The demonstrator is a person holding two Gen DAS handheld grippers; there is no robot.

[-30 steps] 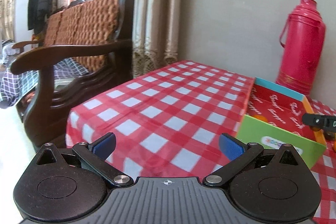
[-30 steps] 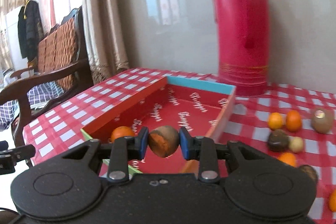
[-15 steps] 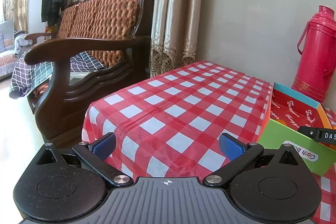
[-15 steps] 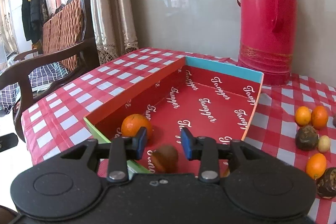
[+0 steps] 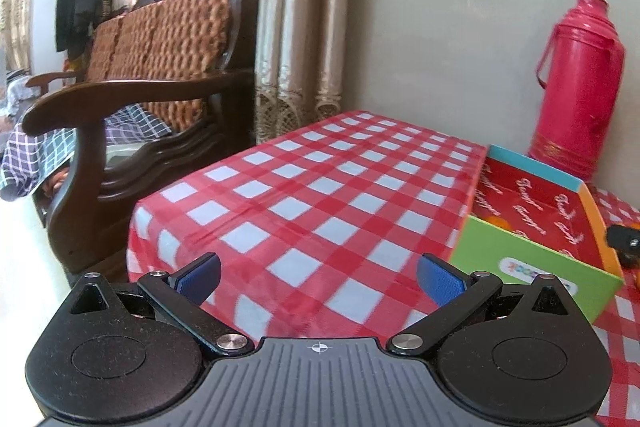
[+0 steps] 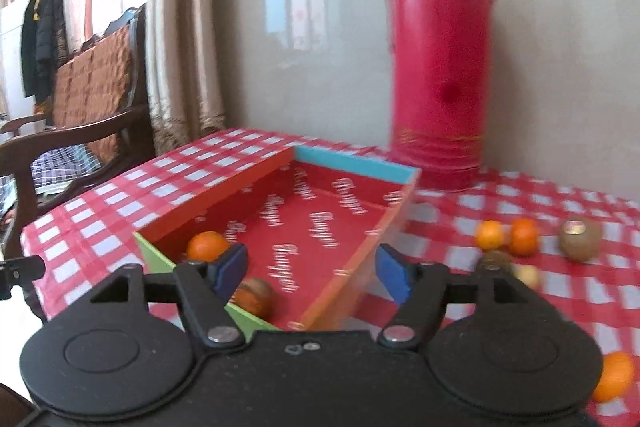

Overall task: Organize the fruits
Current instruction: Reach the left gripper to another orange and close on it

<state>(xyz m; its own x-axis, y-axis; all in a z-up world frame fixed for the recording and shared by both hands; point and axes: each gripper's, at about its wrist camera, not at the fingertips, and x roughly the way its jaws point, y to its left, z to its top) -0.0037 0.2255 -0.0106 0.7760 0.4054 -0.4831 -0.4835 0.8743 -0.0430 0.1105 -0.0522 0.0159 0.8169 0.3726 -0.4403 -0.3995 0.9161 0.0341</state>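
On the checked cloth (image 6: pixel 100 203) the box (image 6: pixel 320 163) lies with its long axis running from the near green end to the far blue end by the flask (image 6: pixel 438 67). Inside, near the green wall, sit an orange (image 6: pixel 206 245) and a brown fruit (image 6: pixel 254 295). Above them the right gripper (image 6: pixel 310 267) has just been opening, nothing between its pads. Loose fruits (image 6: pixel 506 235) lie right of the box. The left gripper (image 5: pixel 318 277) gapes empty over bare cloth left of the box.

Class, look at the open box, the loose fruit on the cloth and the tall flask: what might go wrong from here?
1. The right gripper, jaws just opened and empty, could clip the box wall.
2. Reaching for the loose fruit, it might bump the red flask.
3. Round fruit may roll off.
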